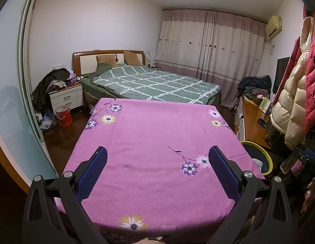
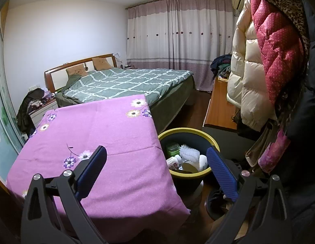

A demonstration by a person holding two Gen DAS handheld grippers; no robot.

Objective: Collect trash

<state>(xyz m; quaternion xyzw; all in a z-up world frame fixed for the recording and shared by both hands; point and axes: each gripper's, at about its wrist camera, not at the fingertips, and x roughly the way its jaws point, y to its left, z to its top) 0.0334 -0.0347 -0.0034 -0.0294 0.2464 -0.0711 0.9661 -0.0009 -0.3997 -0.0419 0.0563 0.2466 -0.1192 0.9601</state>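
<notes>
A table (image 1: pixel 149 134) draped in pink floral cloth is seen; both left tongs (image 1: pixel 157 158) and right tongs (image 2: pixel 156 158) are spread, empty (ribbed blue pads); a yellow-rimmed bin (image 2: pixel 206 136) is partly hidden.

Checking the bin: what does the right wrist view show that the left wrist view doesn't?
Only the right wrist view looks into the yellow-rimmed bin: a white bottle, a white brush and a green-lidded jar lie inside. Only the left wrist view shows the red bucket by the nightstand. Both show the pink flowered tablecloth, bare of trash, and an open hand-held gripper.
</notes>
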